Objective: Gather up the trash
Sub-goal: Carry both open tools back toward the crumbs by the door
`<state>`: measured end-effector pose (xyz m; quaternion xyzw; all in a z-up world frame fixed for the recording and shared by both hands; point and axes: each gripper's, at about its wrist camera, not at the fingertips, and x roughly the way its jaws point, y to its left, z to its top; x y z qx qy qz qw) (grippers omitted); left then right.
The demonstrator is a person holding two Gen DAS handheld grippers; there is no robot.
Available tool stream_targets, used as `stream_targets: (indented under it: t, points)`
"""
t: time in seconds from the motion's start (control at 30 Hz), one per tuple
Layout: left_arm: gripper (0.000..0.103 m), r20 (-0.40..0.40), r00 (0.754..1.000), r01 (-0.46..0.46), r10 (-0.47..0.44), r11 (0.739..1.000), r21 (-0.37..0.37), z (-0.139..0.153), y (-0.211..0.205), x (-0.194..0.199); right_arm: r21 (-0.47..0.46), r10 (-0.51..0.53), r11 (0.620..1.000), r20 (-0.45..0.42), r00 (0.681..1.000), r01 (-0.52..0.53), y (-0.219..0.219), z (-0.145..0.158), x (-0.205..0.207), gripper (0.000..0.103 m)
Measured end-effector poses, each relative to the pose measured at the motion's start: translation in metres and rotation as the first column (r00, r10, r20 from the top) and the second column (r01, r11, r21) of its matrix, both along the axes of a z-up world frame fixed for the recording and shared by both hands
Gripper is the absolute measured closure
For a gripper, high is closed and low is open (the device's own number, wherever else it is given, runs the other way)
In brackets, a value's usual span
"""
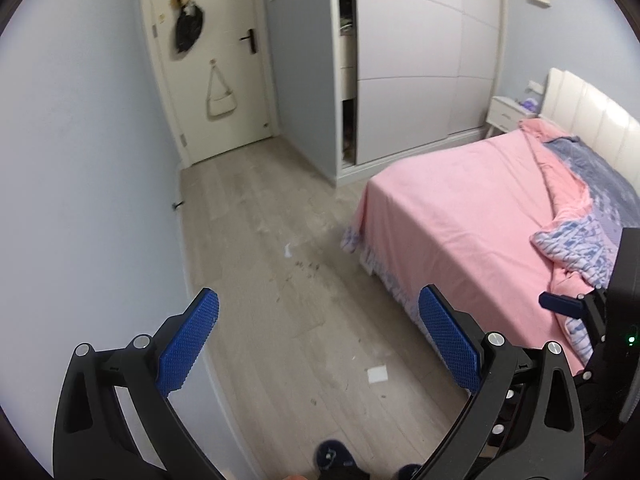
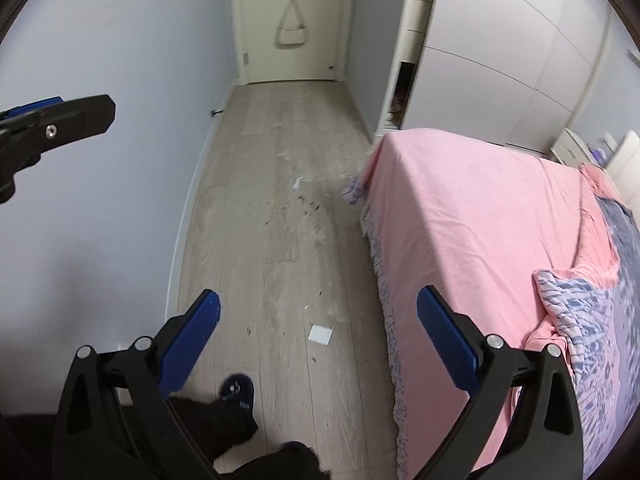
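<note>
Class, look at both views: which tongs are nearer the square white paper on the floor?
Right, though only slightly. The white paper lies just ahead of the open right tongs, between their fingers. The open left tongs hover further left, toward the wall, paper ahead and right.

- Bed sheet (image 1: 452,208): plain pink.
- Quilt (image 1: 592,220): blue-and-white print, pink edge.
- Floor (image 1: 256,216): pale grey wood grain with dark specks.
- Paper scrap (image 2: 321,335): white.
- Walls (image 1: 80,160): light blue-grey.
- Door (image 1: 216,60): cream, black handle.
- Fingers (image 1: 188,344): blue dimpled pads on black frames.
- Slipper (image 2: 237,390): dark navy.
</note>
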<state>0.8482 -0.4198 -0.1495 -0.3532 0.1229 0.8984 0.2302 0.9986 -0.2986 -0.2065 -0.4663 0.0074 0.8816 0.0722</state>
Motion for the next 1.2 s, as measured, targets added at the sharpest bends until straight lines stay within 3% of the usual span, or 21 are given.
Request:
stream_targets:
  t: [0.1, 0.27, 0.8, 1.2]
  points:
    - [0.006, 0.022, 1.000, -0.003, 0.003, 1.000, 0.006, 0.001, 0.007, -0.025, -0.005, -0.045, 0.999, 0.007, 0.999, 0.045, 0.002, 0.003, -0.014, 0.007]
    - [0.006, 0.028, 0.999, 0.028, -0.030, 0.996, 0.080, 0.008, 0.018, -0.047, 0.029, -0.052, 0.998, -0.004, 0.999, 0.052, 0.008, 0.010, -0.032, 0.007]
    - [0.006, -0.044, 0.999, 0.028, -0.024, 0.996, 0.087, 0.030, 0.048, -0.050, 0.049, -0.027, 0.998, -0.055, 0.998, 0.030, 0.046, 0.025, -0.048, 0.007]
    - [0.006, 0.003, 1.000, 0.027, -0.027, 0.995, 0.098, 0.027, 0.046, -0.044, 0.055, -0.005, 0.998, -0.047, 0.999, 0.008, 0.049, 0.025, -0.040, 0.007]
